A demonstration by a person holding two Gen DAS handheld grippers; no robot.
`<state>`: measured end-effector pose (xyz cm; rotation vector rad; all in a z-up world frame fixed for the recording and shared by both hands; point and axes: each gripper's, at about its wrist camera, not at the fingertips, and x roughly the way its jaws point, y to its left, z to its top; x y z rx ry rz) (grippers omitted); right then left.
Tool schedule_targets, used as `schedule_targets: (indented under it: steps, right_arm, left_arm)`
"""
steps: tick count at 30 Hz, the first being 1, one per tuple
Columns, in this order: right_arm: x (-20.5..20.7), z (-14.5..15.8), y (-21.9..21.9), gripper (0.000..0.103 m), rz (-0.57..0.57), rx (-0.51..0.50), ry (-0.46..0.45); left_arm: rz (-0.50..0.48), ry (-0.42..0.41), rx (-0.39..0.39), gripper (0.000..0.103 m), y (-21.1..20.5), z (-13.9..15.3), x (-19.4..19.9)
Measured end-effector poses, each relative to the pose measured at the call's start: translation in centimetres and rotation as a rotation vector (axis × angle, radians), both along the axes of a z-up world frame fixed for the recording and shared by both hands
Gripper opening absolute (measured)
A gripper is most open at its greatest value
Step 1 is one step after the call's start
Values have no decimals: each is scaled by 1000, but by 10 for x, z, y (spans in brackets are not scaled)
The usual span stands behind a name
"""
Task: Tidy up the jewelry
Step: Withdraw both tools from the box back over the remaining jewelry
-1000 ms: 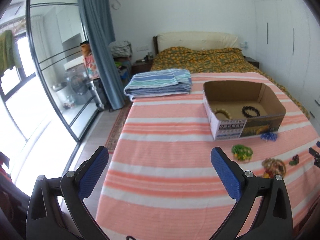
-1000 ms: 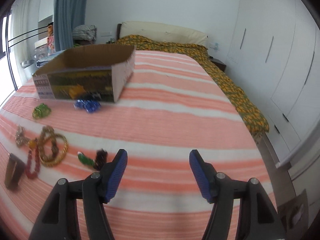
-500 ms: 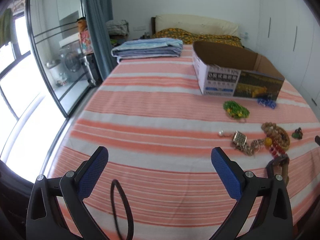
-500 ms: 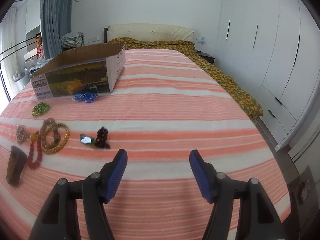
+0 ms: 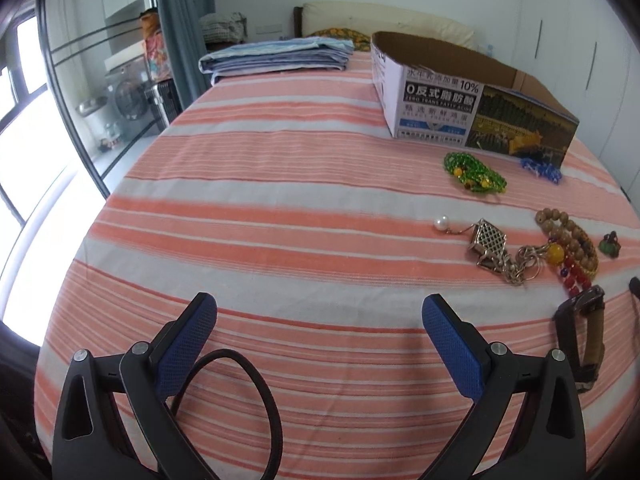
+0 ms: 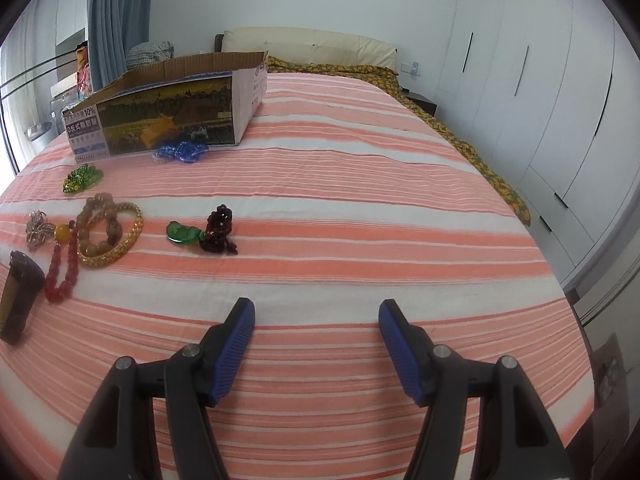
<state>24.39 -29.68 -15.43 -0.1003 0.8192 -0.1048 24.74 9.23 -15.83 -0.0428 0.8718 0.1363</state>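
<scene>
Barely begun, apparently: left tongs (image 5: 320,344) and right tongs (image 6: 316,340) both released, empty; green bead bracelet (image 5: 474,171), gold bangle (image 6: 114,236) ahead, outside printed cardboard box (image 5: 476,114).

I get bright, even daylight in both views, coming from the window (image 5: 24,128) at the left wrist camera's left edge, which is blown out to white. Shadows on the striped bedspread (image 5: 280,208) are soft. Fisheye bending curves the wardrobe doors (image 6: 540,120) (corners go black). Focus is sharp, without motion blur.
</scene>
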Motion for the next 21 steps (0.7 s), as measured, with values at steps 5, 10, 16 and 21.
schedule_targets:
  steps: [5, 10, 16, 21]
  right_arm:
    - [0, -2, -8, 68, -17, 60, 4]
    - [-1, -3, -9, 69, -22, 72, 3]
    - [-2, -4, -8, 69, -25, 67, -14]
    - [-2, -4, -8, 69, -25, 68, -15]
  left_arm:
    - [6, 71, -28, 103, 4, -9, 10]
    - [4, 73, -26, 103, 3, -9, 10]
    - [2, 72, -29, 103, 3, -9, 11]
    - [3, 72, -29, 103, 4, -9, 10]
